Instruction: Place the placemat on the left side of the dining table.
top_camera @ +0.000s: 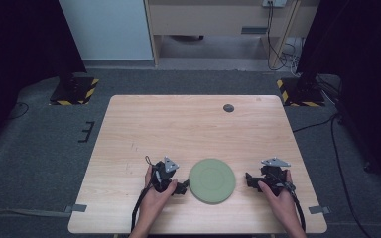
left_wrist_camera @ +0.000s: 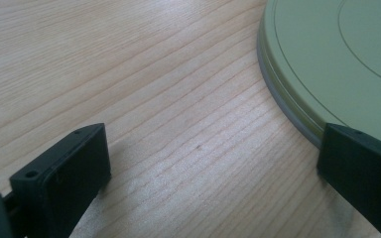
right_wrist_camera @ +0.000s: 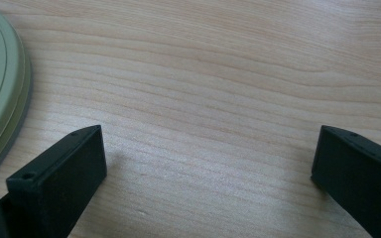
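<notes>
One green plate (top_camera: 212, 180), round, shallow and upside down by the look of its raised foot ring, lies flat on the tabletop (top_camera: 188, 129) in the lower middle of the high view, between the two tongs. Material reads as melamine or plastic: stiff, light, smooth, likely slippery, not very fragile. Rim is thin with a grey lower edge close to the wood, so the likeliest purchase is the edge itself, one jaw over, one under, after tilting or sliding the plate. Left tongs (top_camera: 182, 187), lower left of centre, are released, jaws wide apart; in the left gripper view (left_wrist_camera: 213, 163) one jaw stands right at the plate's rim (left_wrist_camera: 327, 64), with only bare wood between the two. Right tongs (top_camera: 249, 179), just right of the plate, are likewise released, jaws spread over bare wood in the right gripper view (right_wrist_camera: 208, 158), the plate's edge (right_wrist_camera: 2, 94) at the left of that frame.
</notes>
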The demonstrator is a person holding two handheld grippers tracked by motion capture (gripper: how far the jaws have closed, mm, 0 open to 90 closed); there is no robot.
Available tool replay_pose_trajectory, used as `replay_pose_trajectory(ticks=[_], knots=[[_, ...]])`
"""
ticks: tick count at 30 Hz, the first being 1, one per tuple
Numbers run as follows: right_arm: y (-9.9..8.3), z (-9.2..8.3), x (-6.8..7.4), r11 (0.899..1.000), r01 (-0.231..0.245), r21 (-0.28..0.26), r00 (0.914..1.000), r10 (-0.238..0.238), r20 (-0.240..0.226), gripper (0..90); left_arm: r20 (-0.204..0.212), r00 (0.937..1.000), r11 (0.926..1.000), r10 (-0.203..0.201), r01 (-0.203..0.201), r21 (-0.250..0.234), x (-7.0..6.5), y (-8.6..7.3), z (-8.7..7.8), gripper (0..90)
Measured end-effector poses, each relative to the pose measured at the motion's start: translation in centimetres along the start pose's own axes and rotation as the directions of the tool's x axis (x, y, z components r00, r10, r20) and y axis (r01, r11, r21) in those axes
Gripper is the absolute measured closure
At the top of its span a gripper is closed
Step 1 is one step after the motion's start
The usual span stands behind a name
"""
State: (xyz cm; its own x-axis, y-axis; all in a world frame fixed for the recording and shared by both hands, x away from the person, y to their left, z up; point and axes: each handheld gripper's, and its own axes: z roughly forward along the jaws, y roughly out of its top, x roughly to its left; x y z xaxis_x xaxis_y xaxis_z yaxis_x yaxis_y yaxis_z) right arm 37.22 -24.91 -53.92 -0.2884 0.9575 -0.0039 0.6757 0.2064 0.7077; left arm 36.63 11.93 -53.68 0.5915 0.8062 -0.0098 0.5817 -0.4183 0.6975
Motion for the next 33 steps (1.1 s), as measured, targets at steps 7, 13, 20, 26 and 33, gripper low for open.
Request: replay_pose_trajectory(ticks=[7, 13, 20, 26, 33], knots=[[0.0, 0.0, 0.0, 1.000, 0.004, -0.001, 1.0000, -0.004, -0.008, 1.2, 0.029, 0.9992, 0.9996, 0.029, -0.029, -0.004, 0.2, -0.3, -0.3, 0.2], [0.1, -0.4, 0.1, 1.000, 0.023, -0.017, 0.9987, -0.024, -0.045, 6.2, 0.036, 0.9993, 0.9981, 0.010, -0.007, -0.061, -0.3, -0.7, -1.0, 4.1], [0.2, -1.7, 0.7, 0.995, 0.081, -0.057, 0.9916, -0.086, -0.096, 5.7, 0.059, 0.9979, 0.9979, 0.028, -0.024, -0.061, -1.2, -0.8, -1.3, 4.0], [0.1, -1.9, 1.2, 0.993, 0.106, -0.054, 0.9866, -0.112, -0.119, 5.3, 0.074, 0.9972, 0.9964, 0.014, -0.008, -0.085, -1.0, -0.9, -1.8, 4.4], [0.1, -2.4, 1.5, 0.990, 0.119, -0.078, 0.9819, -0.129, -0.139, 4.1, 0.080, 0.9957, 0.9935, 0.047, -0.039, -0.107, -1.4, -0.7, -2.1, 4.6]])
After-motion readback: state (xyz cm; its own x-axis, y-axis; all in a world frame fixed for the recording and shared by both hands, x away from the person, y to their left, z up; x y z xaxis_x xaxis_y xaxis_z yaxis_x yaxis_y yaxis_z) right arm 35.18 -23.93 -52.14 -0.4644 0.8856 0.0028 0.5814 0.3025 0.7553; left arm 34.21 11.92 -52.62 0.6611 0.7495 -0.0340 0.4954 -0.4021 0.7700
